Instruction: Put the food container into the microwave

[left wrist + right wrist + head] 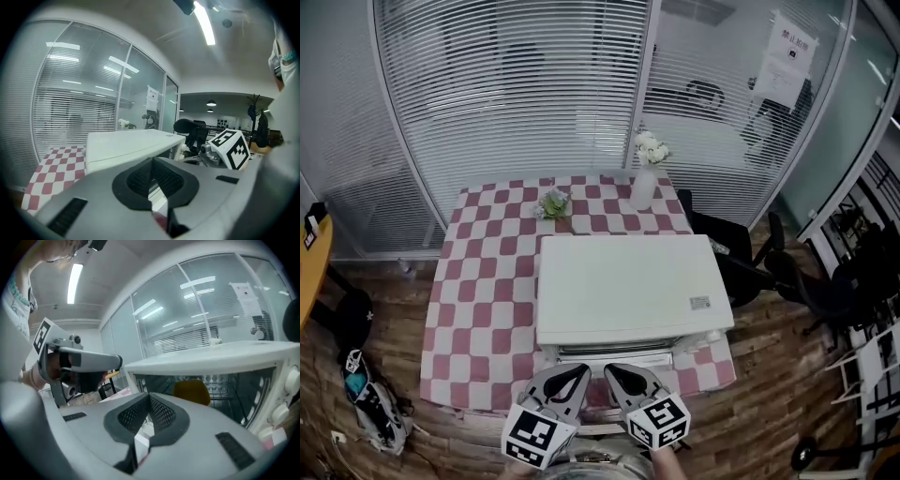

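Note:
A white microwave (628, 286) stands on the checkered table, its front facing me. In the right gripper view its cavity (220, 390) shows a wire rack and a yellow rounded thing (190, 391) inside, probably the food container; whether I see it through glass I cannot tell. Both grippers hover side by side just before the microwave's front. My left gripper (578, 372) (151, 180) is shut with nothing between its pads. The right gripper (615, 371) (149, 416) is shut and empty too. White knobs (283, 411) sit at the front's right side.
A pink-and-white checkered cloth (478, 309) covers the table. Behind the microwave are a white vase with flowers (645, 178), a small green plant (553, 202) and a square tile (583, 224). Black office chairs (769, 267) stand to the right, glass walls with blinds behind.

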